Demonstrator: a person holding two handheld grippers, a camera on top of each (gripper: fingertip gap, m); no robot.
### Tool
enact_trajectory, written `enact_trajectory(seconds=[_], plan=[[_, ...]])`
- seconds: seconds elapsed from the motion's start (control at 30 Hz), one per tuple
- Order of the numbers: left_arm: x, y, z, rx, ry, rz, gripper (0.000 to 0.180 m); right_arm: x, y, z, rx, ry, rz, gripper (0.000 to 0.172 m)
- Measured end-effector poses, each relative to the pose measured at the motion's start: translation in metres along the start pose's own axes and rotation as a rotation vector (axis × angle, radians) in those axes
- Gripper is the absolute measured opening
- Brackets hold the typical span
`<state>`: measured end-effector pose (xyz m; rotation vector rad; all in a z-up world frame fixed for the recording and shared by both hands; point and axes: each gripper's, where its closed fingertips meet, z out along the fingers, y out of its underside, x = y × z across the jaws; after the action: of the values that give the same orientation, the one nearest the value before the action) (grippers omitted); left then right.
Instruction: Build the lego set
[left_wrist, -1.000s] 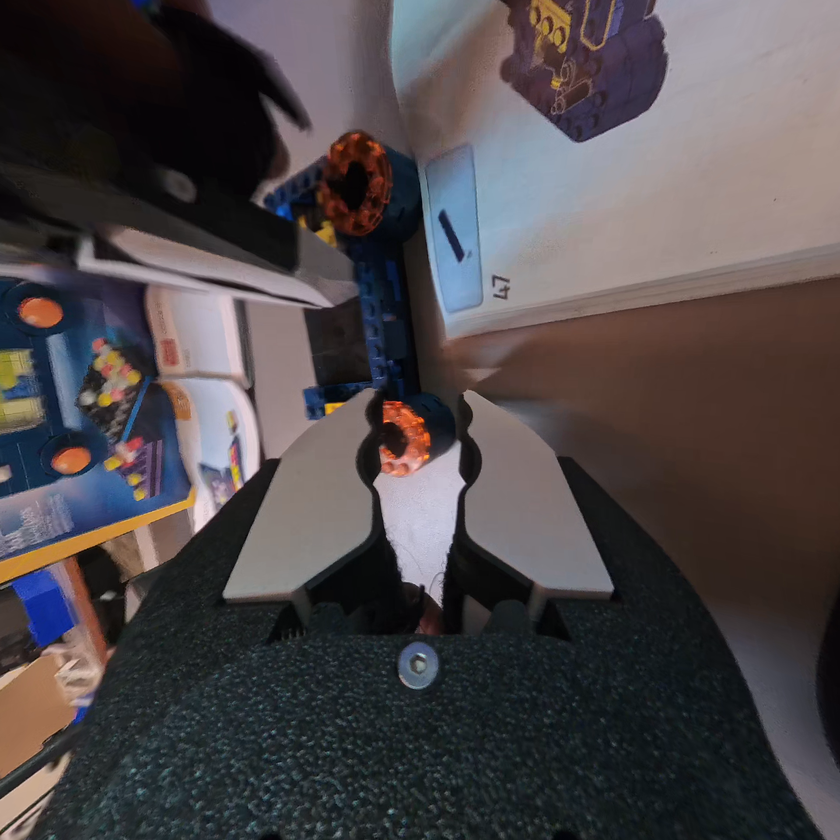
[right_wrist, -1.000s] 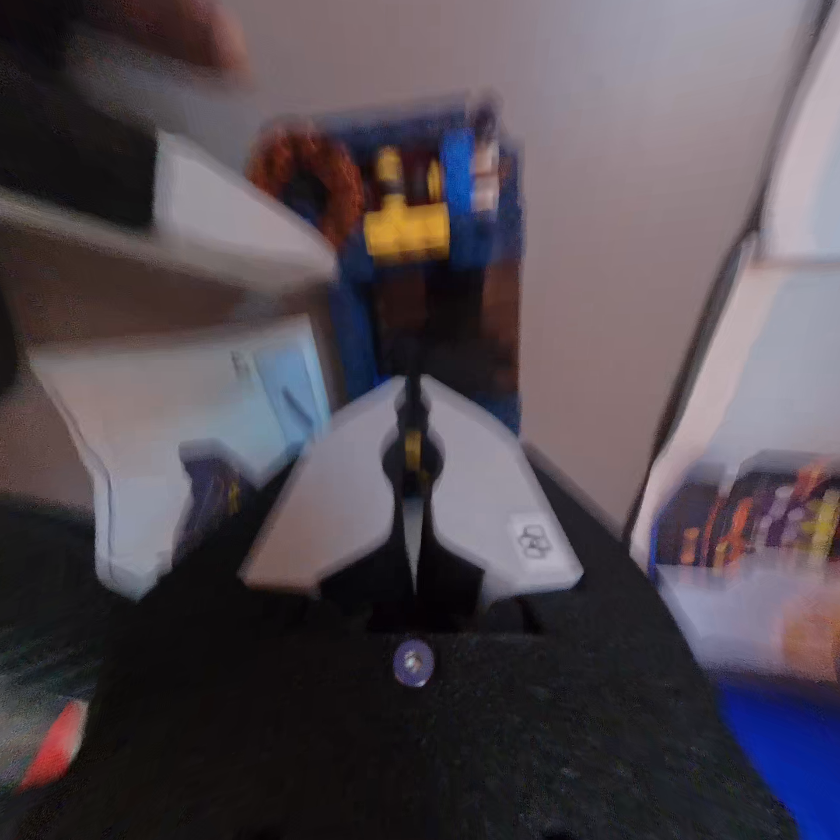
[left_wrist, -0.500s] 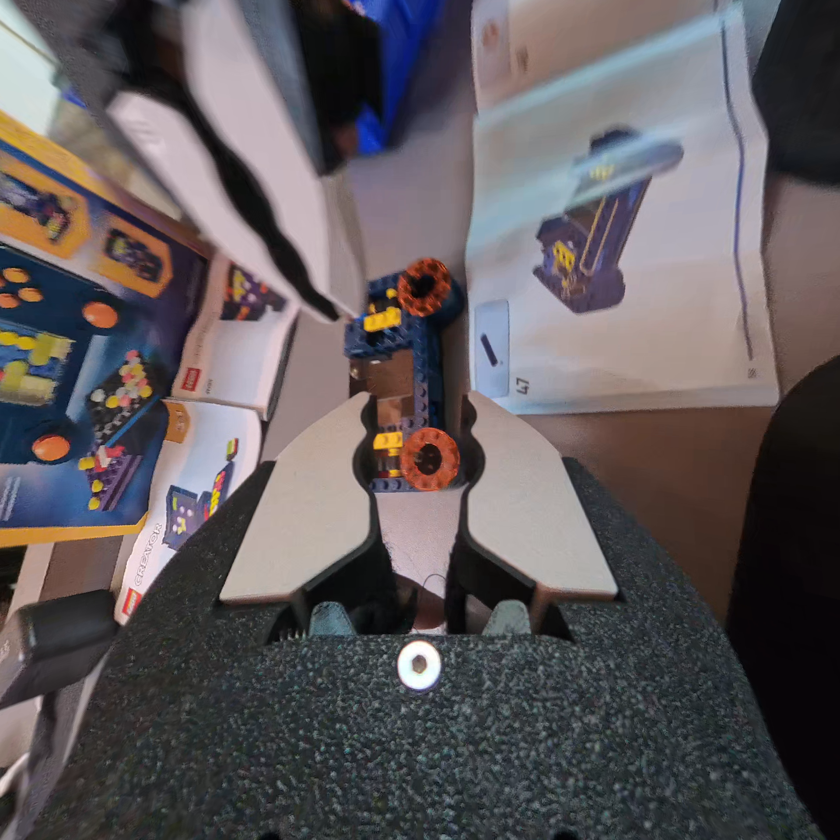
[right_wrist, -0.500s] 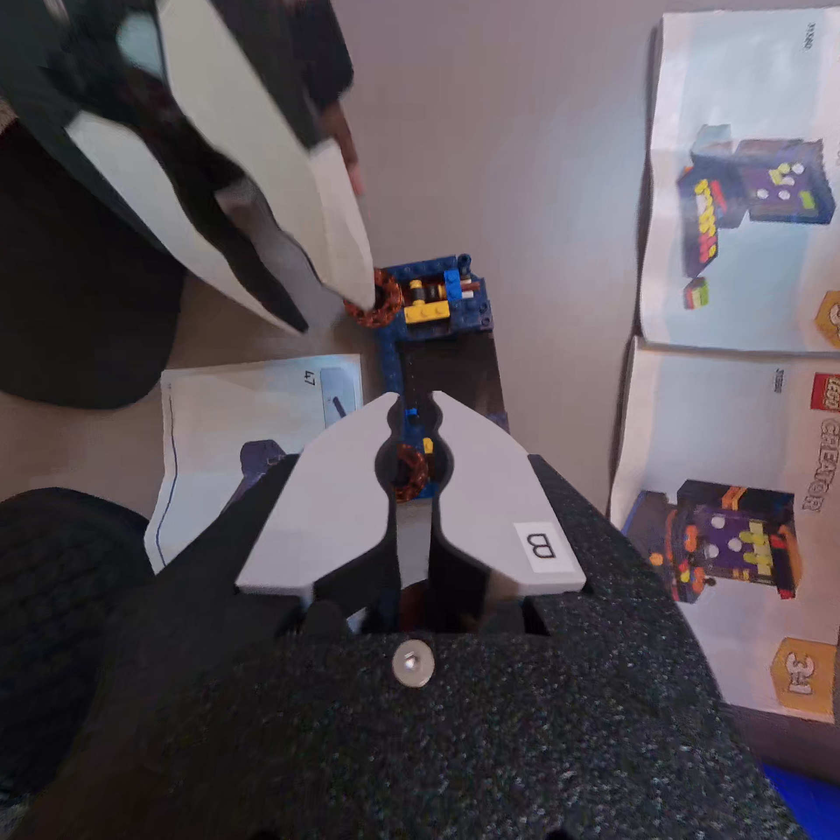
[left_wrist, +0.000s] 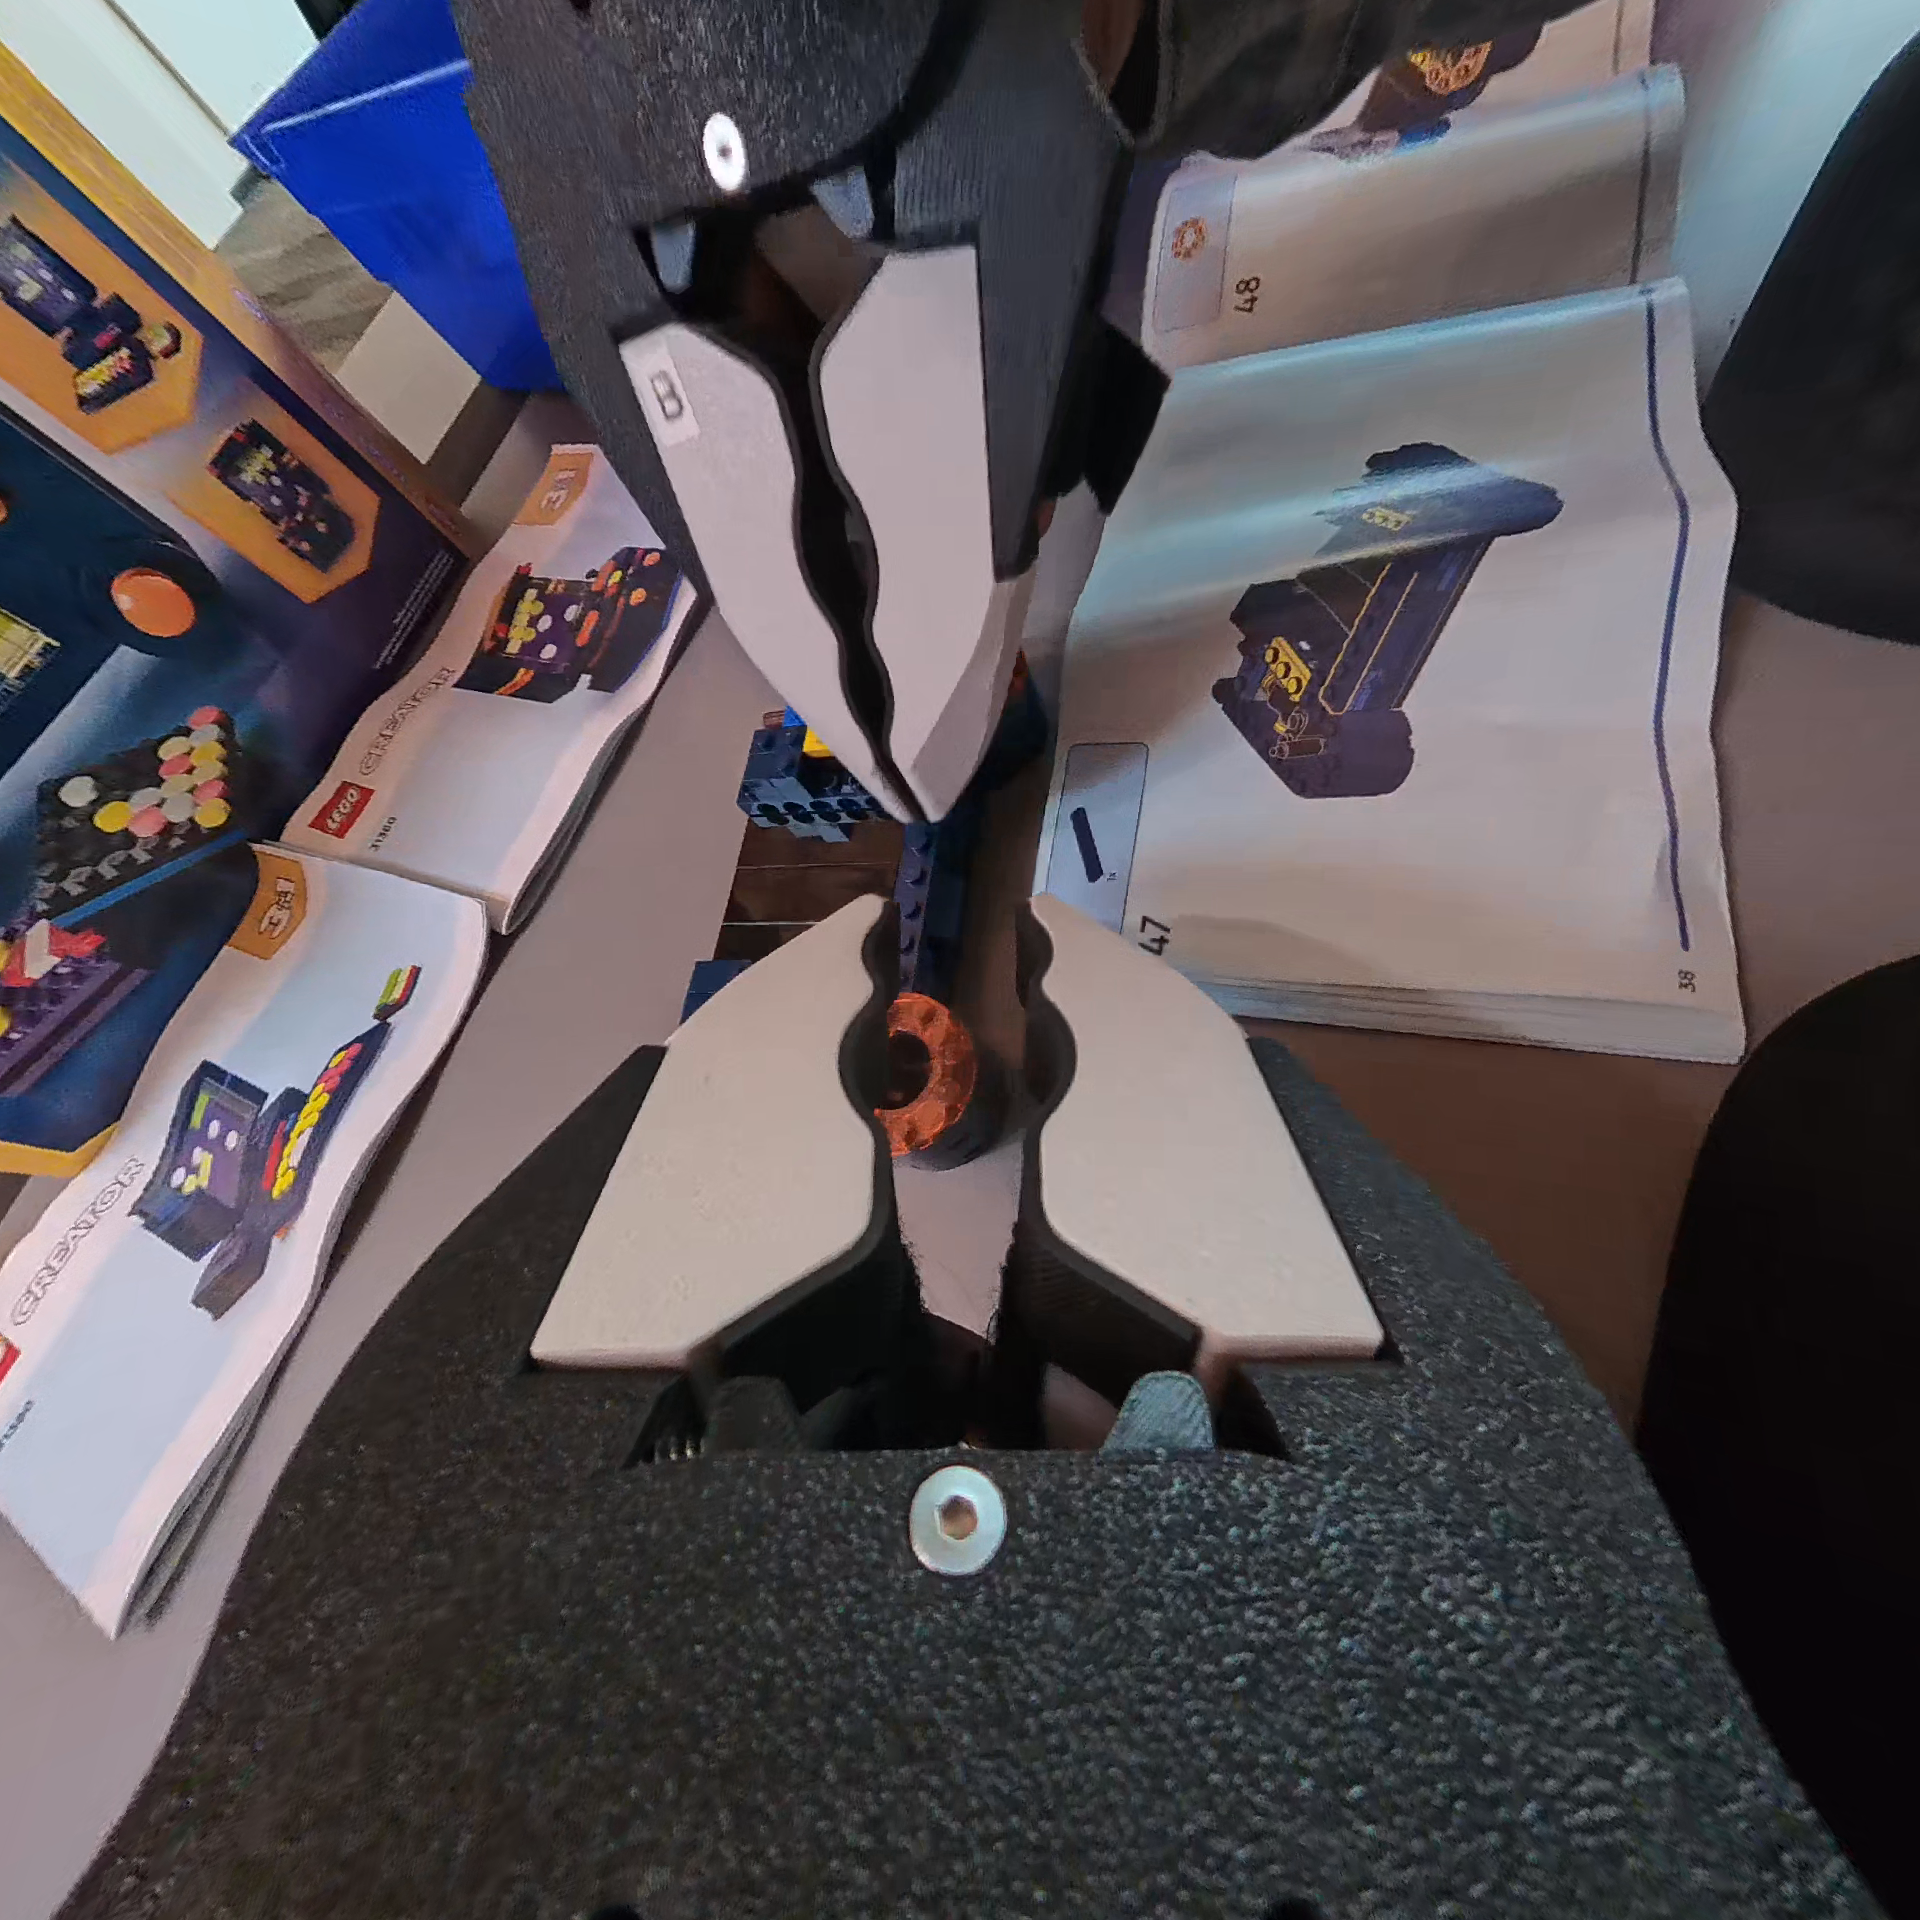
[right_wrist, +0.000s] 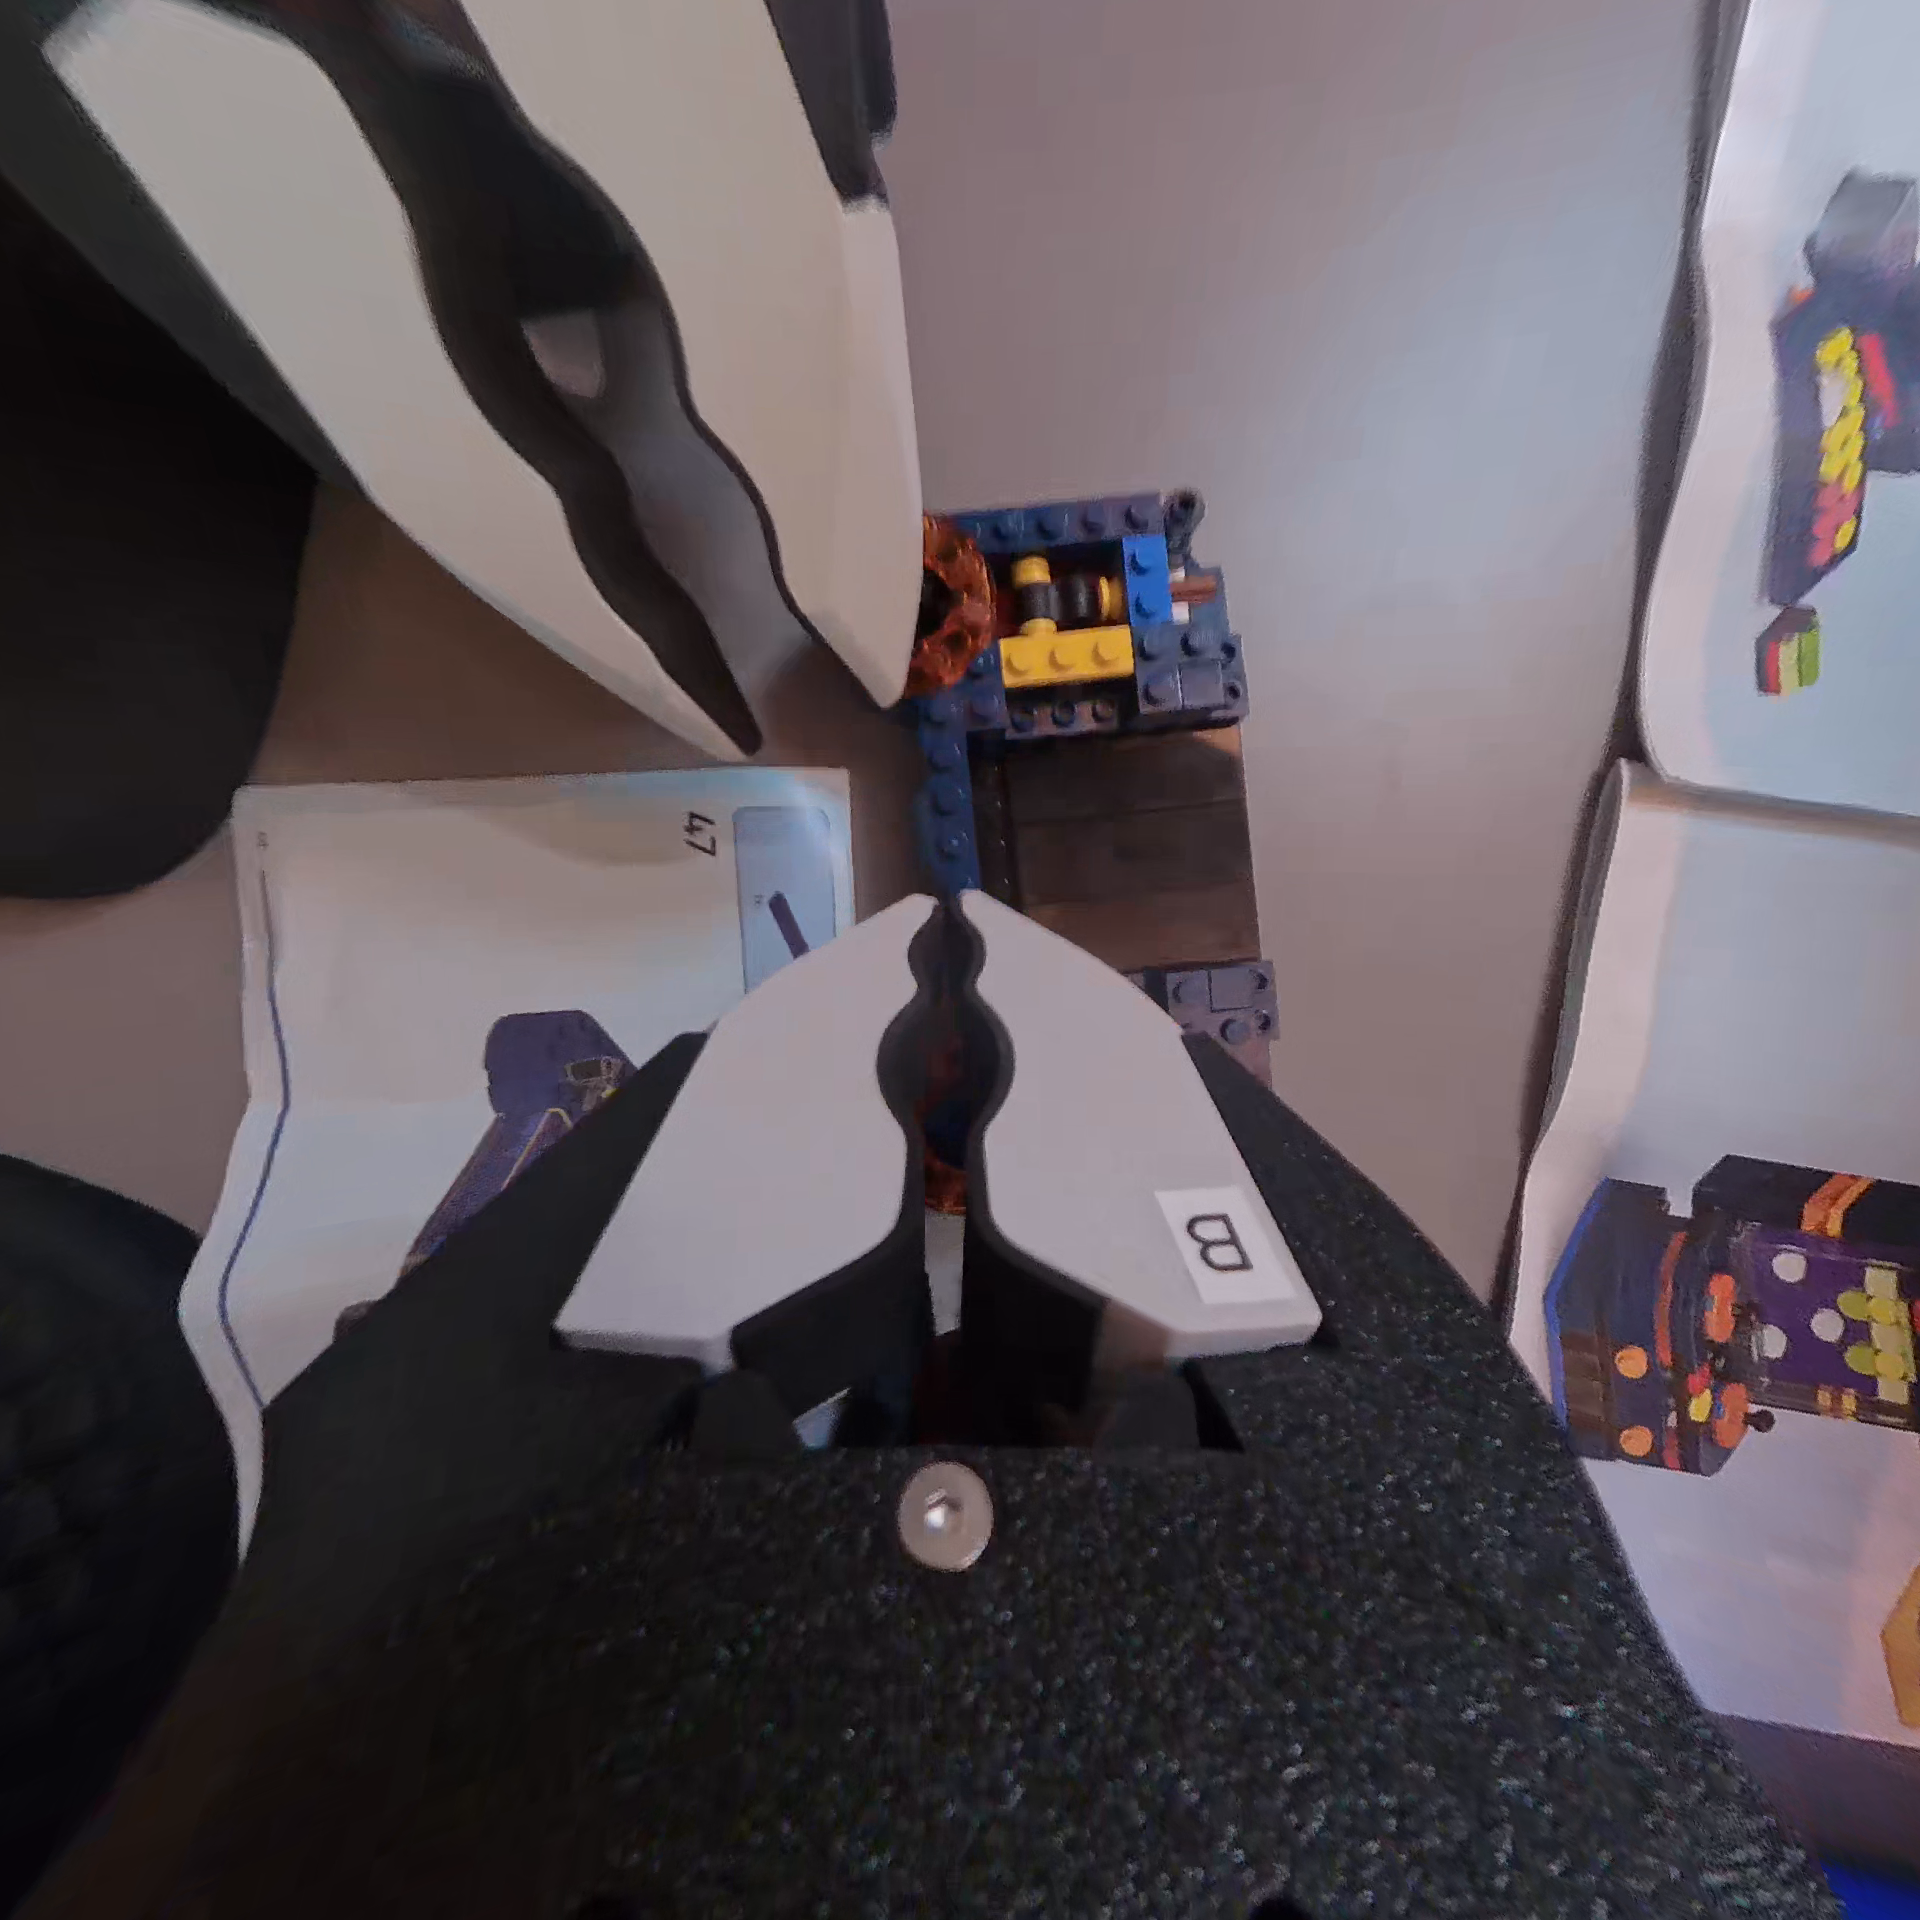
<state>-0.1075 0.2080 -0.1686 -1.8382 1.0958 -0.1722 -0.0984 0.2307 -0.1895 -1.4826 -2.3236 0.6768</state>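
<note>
Two hand-held black tongs with pale grey fingers

Each of the left tongs (left_wrist: 956, 914) and right tongs (right_wrist: 948, 906) has a speckled black textured body, one silver hex screw, and flat scalloped-edged fingers; a white lettered sticker marks one right finger.

left hand-held gripper (left_wrist: 956, 935): jaws parted | right hand-held gripper (right_wrist: 951, 909): fingertips together, pointing down
</note>
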Motion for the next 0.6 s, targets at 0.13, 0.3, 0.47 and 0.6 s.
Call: enact_trajectory(seconds=[0.13, 0.3, 0.47, 0.6], plan=[[-0.016, -0.006, -0.001, 0.087, -0.095, -0.052, 0.050, -0.003, -0.002, -0.002, 0.008, 0.001, -0.009, 0.000], [-0.041, -0.008, -0.016, 0.247, -0.170, -0.225, 0.070, -0.001, -0.015, -0.045, 0.201, 0.125, 0.076, 0.013], [-0.062, -0.009, -0.030, 0.388, -0.207, -0.416, 0.068, -0.013, 0.003, -0.085, 0.455, 0.292, 0.221, 0.036], [-0.070, -0.012, -0.036, 0.467, -0.255, -0.436, 0.060, -0.012, 0.036, -0.077, 0.606, 0.405, 0.317, 0.053]])
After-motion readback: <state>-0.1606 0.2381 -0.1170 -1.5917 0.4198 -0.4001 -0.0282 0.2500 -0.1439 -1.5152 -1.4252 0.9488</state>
